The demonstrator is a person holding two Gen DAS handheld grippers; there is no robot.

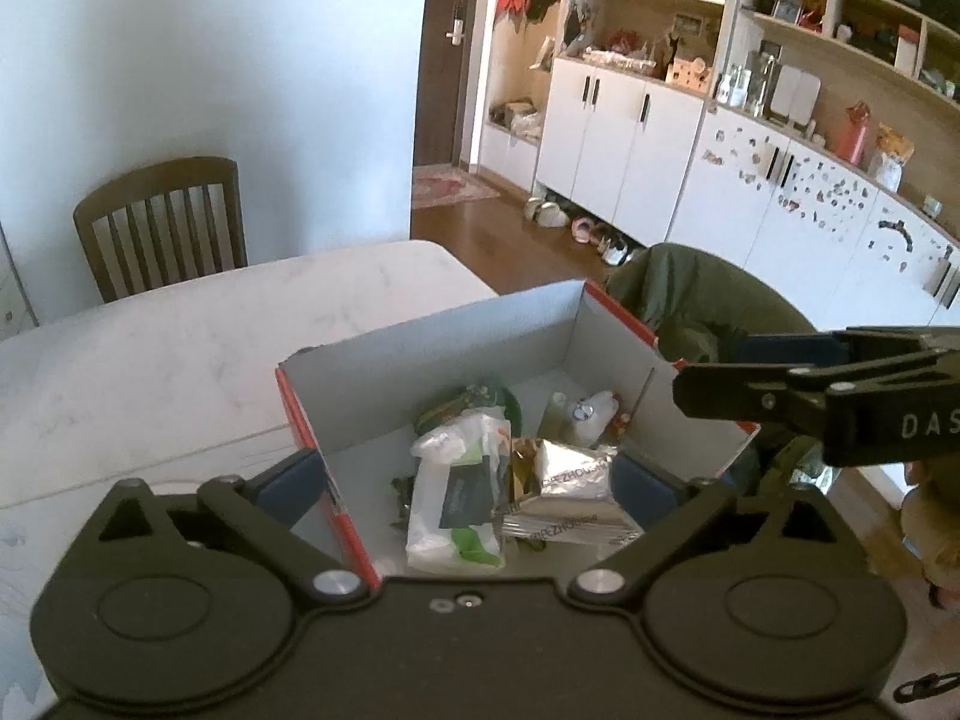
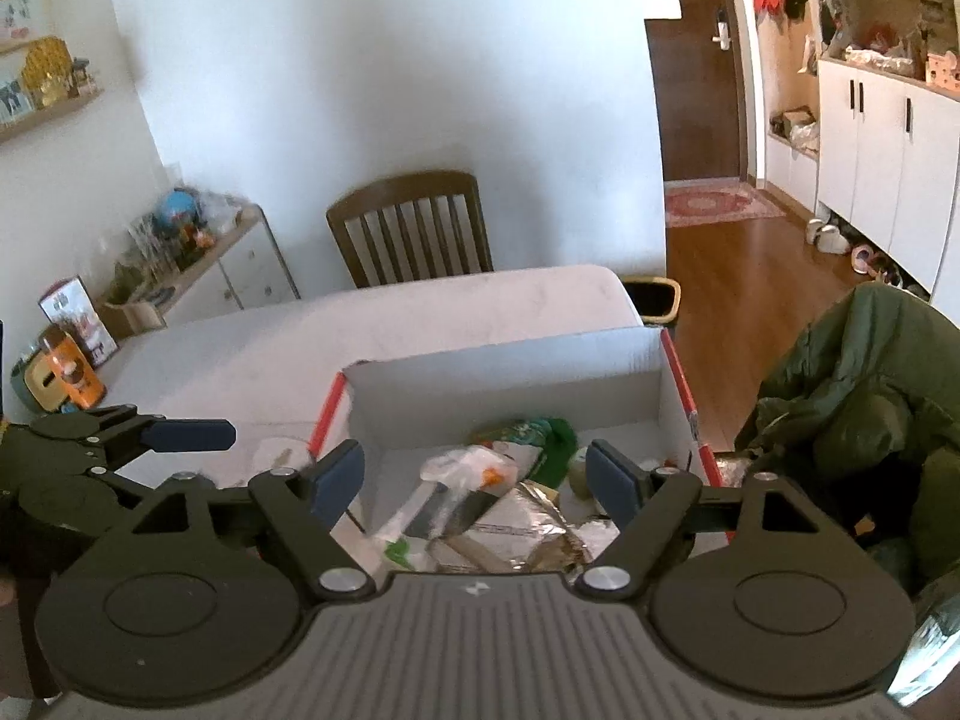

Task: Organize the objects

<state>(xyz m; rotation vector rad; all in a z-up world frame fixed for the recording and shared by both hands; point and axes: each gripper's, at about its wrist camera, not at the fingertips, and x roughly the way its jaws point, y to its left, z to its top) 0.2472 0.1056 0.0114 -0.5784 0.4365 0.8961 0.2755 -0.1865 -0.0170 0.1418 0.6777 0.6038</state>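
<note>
A cardboard box (image 1: 480,336), red outside and white inside, stands open on the white table (image 1: 180,360). Inside lie a white plastic packet (image 1: 456,498), silver foil packets (image 1: 570,480), a green bag (image 1: 480,402) and small bottles (image 1: 588,414). My left gripper (image 1: 468,486) hovers open over the box's near left wall, empty. The right gripper (image 1: 780,384) reaches in from the right above the box's right wall. In the right wrist view, my right gripper (image 2: 474,483) is open and empty over the box (image 2: 510,372), above the white packet (image 2: 462,468) and foil (image 2: 540,522). The left gripper (image 2: 180,435) shows at the left.
A wooden chair (image 1: 162,222) stands at the table's far side. A green jacket (image 2: 852,390) is draped close to the box's right side. An orange bottle (image 2: 78,378) sits at the table's left end. A bin (image 2: 654,294) stands on the floor beyond the table.
</note>
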